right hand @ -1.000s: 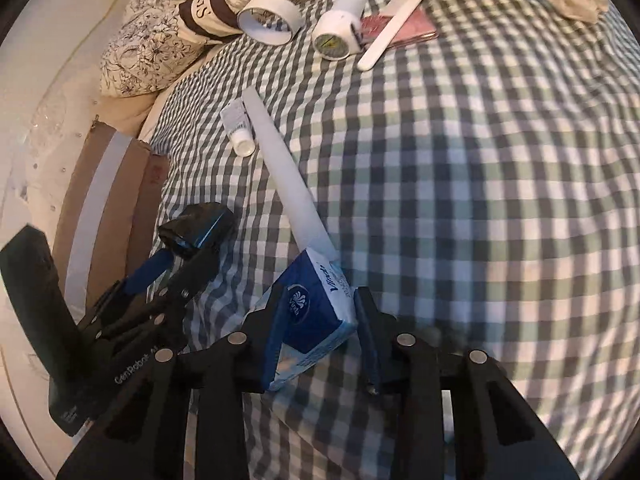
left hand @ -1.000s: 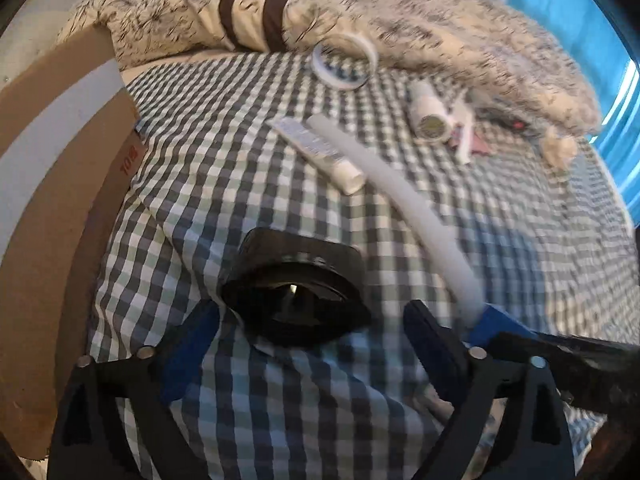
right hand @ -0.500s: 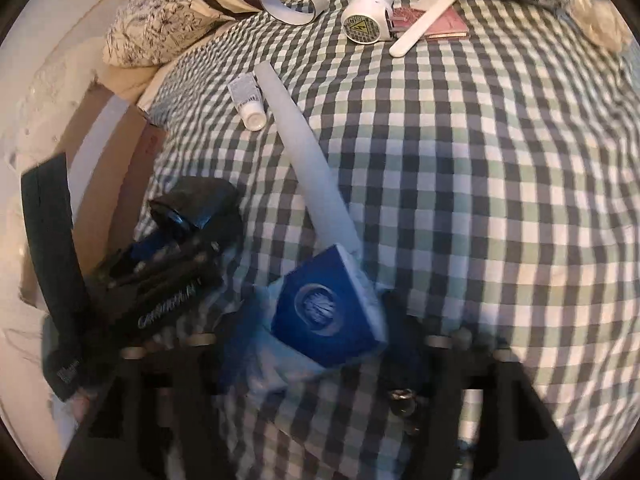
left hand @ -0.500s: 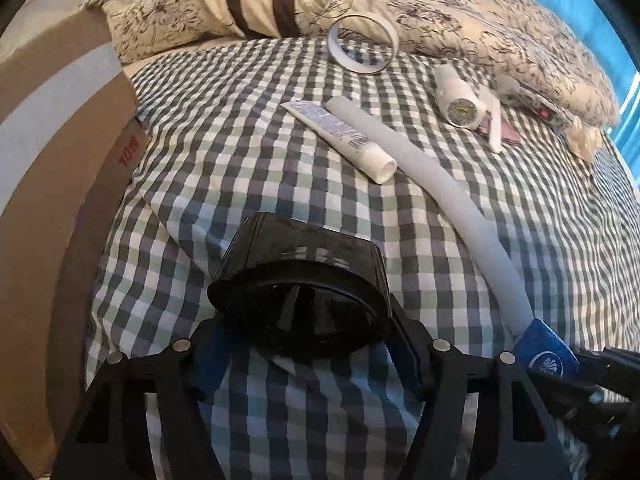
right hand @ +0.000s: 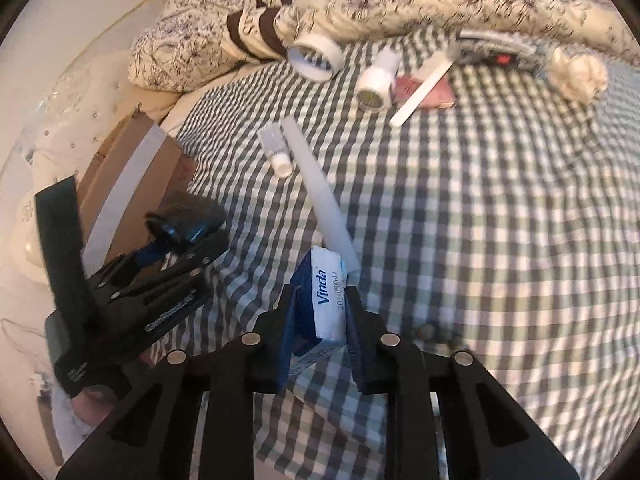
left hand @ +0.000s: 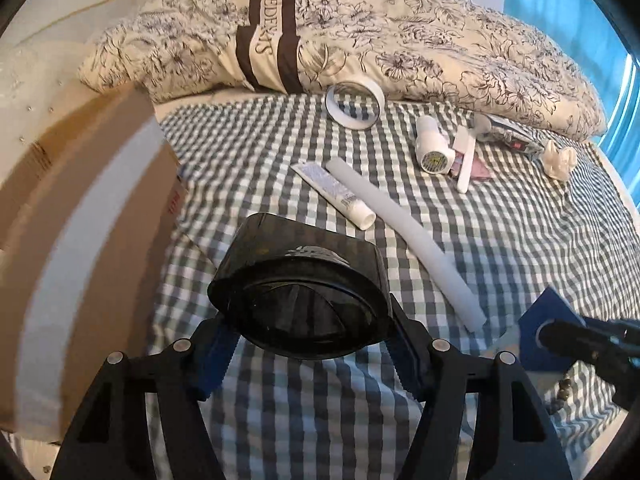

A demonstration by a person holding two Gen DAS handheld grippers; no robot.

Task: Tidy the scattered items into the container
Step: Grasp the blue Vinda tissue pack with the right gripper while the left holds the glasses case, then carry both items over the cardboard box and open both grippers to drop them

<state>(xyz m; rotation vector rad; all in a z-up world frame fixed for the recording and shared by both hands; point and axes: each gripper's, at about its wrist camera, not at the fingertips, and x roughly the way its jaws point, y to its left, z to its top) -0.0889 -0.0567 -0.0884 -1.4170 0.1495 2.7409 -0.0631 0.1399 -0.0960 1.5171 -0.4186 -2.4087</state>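
Gripping a black plastic cup [left hand: 300,296] between its two pads, the left gripper [left hand: 308,344] is holding it raised over the checked bedsheet [left hand: 500,240], its open mouth facing the camera. The right gripper [right hand: 320,320] is clamping a blue Vinda tissue pack [right hand: 326,300] just above the same sheet, beside the near end of a long white foam tube [right hand: 320,200]. A cardboard box [left hand: 80,220] is standing at the left edge of the bed, next to the cup. Lying further out on the sheet are a white squeeze tube [left hand: 334,190], touching the foam tube, a tape roll [left hand: 354,104], a small white bottle [left hand: 430,148], a white flat stick [left hand: 465,160] and a cream figurine [left hand: 560,158]. A floral duvet [left hand: 400,40] is bunching along the far side
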